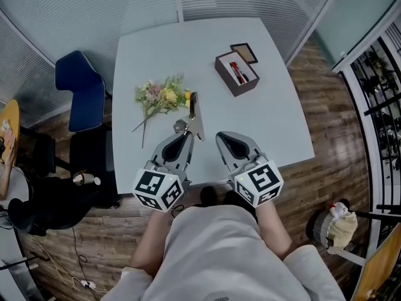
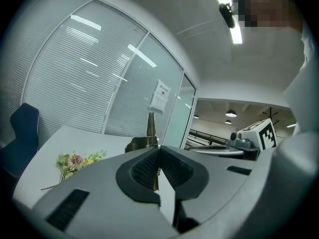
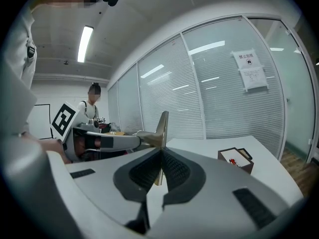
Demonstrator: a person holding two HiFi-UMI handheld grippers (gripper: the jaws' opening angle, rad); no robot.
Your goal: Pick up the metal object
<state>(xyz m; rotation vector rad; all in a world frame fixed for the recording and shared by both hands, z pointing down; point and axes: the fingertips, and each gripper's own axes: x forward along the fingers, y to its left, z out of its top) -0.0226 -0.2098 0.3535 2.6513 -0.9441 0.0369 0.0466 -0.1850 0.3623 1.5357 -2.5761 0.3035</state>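
The metal object (image 1: 194,115), a slim brass-coloured tool with a flat blade, is off the white table (image 1: 269,124), near the flowers. My left gripper (image 1: 187,133) is shut on its near end. In the left gripper view the object (image 2: 150,127) sticks up past the closed jaws. My right gripper (image 1: 218,135) sits beside it on the right, jaws shut with nothing between them. A strip of table shows between its tips and the tool. In the right gripper view the tool (image 3: 162,126) stands just ahead of the tips, held from the left.
A bunch of flowers (image 1: 160,97) lies left of the tool. A brown open box (image 1: 237,73) with red pens sits at the back right, its lid beside it. A blue chair (image 1: 80,89) stands off the table's left edge. A person (image 3: 92,106) stands in the background.
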